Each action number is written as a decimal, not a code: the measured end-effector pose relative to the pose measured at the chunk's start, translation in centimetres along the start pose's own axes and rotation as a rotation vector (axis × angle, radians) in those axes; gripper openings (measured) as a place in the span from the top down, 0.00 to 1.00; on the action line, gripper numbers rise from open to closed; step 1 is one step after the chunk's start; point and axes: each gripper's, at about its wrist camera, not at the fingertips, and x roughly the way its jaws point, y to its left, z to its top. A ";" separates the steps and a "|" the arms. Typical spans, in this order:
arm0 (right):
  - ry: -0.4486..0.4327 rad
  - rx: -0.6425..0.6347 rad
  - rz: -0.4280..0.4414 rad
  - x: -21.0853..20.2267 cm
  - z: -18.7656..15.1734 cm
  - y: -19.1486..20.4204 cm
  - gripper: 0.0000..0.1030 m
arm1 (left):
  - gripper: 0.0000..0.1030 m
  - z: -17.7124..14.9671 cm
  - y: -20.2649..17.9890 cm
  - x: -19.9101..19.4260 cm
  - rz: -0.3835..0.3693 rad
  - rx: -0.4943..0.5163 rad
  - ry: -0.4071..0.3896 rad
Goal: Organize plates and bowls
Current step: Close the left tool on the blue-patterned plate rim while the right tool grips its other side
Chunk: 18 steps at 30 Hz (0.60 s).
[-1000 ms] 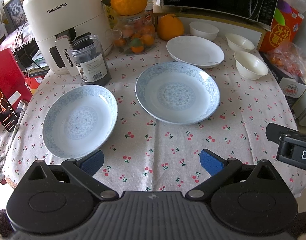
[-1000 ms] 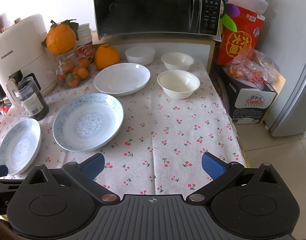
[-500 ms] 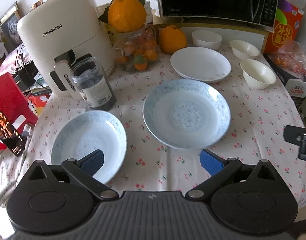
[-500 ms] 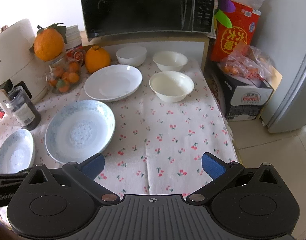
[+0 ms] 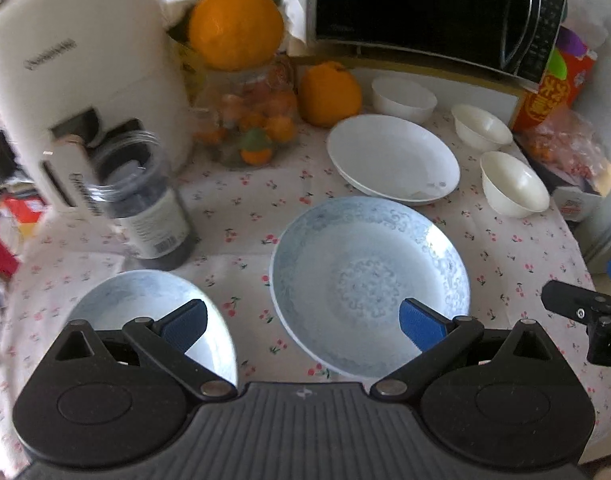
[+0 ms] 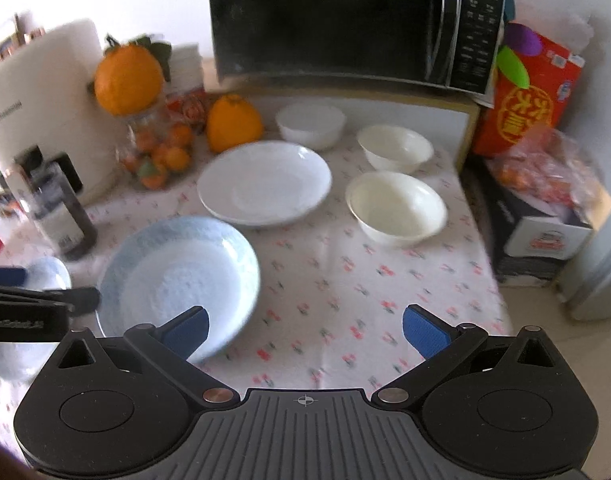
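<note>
Since nothing lies between either pair of blue-padded fingers, both tools count as spread wide and empty: the left gripper [image 5: 303,322] at the bottom centre of its frame, the right gripper [image 6: 305,328] likewise in its own.

Nearest, lower left of the left view: a small round blue-patterned glazed ceramic plate [image 5: 145,300], flat on the cherry-print white tablecloth [image 5: 241,208], partly under the left finger. At centre, just beside it: a large blue-patterned glazed ceramic deep plate [image 5: 369,280]. Both are judged stiff, fairly heavy, breakable and slick; the raised rim is the only hold, pinched from above and outside.

Middle distance, upper right of centre: a plain white shallow ceramic plate [image 5: 393,156], near the large blue one but apart from it. To its right, a cream round ceramic bowl [image 5: 513,182]; farther back a second cream bowl [image 5: 481,126] and a white bowl [image 5: 403,98]. These are judged lighter, equally fragile; grip at the lip.

Left of centre: a clear jar with dark contents [image 5: 145,200], label unreadable.

Far: a white air fryer [image 5: 85,80], lettering too blurred to read; a red carton with yellow Chinese characters [image 6: 529,100]; a black microwave oven [image 6: 345,16], keypad text illegible.
</note>
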 end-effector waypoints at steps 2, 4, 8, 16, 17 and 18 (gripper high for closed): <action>-0.001 0.024 0.010 0.7 -0.1 -0.2 0.00 | 0.02 0.4 0.2 0.8 -0.005 0.016 0.011; 0.014 0.011 0.045 1.7 0.1 -0.1 0.00 | 0.03 0.8 0.5 1.8 -0.005 0.038 0.015; 0.057 0.012 0.108 4.0 0.3 0.4 0.00 | 0.14 1.4 1.5 3.7 -0.058 0.017 0.049; 0.170 0.157 0.288 8.7 -0.3 0.2 0.05 | 0.39 1.5 2.6 6.1 -0.155 -0.023 0.085; 0.176 0.161 0.296 9.0 -0.4 0.3 0.07 | 0.42 1.5 2.6 6.2 -0.158 -0.022 0.085; 0.181 0.163 0.301 9.3 -0.5 0.4 0.09 | 0.43 1.5 2.7 6.3 -0.159 -0.021 0.085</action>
